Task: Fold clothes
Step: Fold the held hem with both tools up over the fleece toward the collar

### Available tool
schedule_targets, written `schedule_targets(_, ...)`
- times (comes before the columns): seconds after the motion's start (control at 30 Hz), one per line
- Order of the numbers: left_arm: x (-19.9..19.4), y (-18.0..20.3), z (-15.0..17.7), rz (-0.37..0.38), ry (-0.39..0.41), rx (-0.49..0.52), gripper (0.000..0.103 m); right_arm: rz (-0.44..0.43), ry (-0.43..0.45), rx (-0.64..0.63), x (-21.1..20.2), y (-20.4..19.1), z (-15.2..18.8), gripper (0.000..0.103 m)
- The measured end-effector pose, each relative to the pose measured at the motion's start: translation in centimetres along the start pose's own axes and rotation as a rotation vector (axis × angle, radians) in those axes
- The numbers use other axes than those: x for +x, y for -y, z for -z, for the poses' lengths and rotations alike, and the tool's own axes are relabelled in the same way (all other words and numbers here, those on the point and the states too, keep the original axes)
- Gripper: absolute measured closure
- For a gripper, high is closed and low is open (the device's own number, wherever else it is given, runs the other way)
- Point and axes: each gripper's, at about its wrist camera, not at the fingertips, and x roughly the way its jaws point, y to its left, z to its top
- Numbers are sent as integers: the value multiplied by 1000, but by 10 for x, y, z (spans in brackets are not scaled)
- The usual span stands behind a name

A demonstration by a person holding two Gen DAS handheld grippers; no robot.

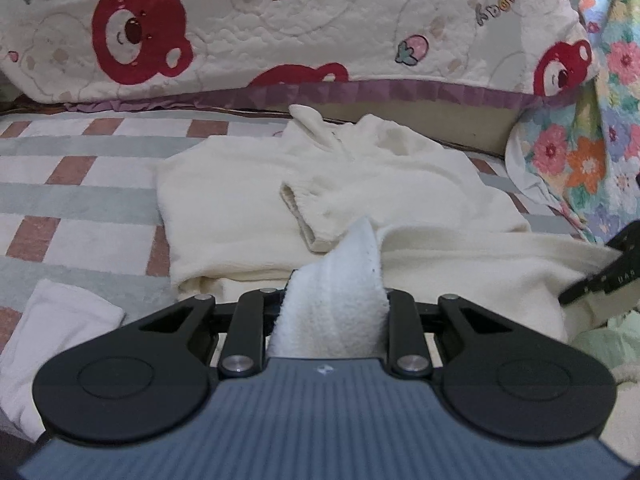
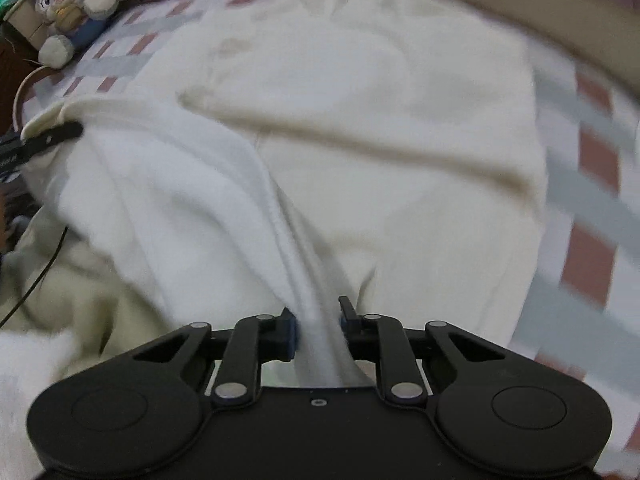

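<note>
A cream fleece sweater [image 1: 240, 200] lies on the checked bed sheet, collar toward the far side, one sleeve cuff [image 1: 298, 216] folded over its front. My left gripper [image 1: 332, 300] is shut on the sweater's bottom hem and lifts a fold of it. My right gripper [image 2: 318, 328] is shut on another part of the hem of the same sweater [image 2: 380, 120]. The right gripper's fingers [image 1: 600, 276] show at the right edge of the left wrist view. The left gripper's fingers [image 2: 44, 140] show at the left edge of the right wrist view.
A bear-print quilt [image 1: 280, 24] lies behind the sweater and a floral blanket [image 1: 600, 128] at the right. A white folded cloth [image 1: 60, 328] lies at the near left. A plush rabbit [image 2: 64, 4] sits at the bed's far left corner. The checked sheet [image 1: 80, 184] surrounds the sweater.
</note>
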Motion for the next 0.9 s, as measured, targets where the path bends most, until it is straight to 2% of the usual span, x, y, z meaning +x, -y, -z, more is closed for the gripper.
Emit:
schedule_targets(0.13, -7, -4, -4, 4, 62, -14, 81, 42, 27, -54, 0, 2, -19, 84)
schedule_targets(0.27, -2, -2, -2, -16, 39, -1, 81, 84, 55, -107, 1, 3, -38, 84)
schedule_targets(0.4, 1, 1, -2, -38, 34, 13, 81, 89, 108, -70, 4, 1, -36, 84)
schedule_targets(0.63, -5, -2, -4, -61, 98, 1, 81, 114, 232, -82, -15, -3, -42, 85)
schedule_targets(0.9, 17, -10, -5, -91, 26, -13, 81, 85, 315, -35, -11, 11, -60, 85)
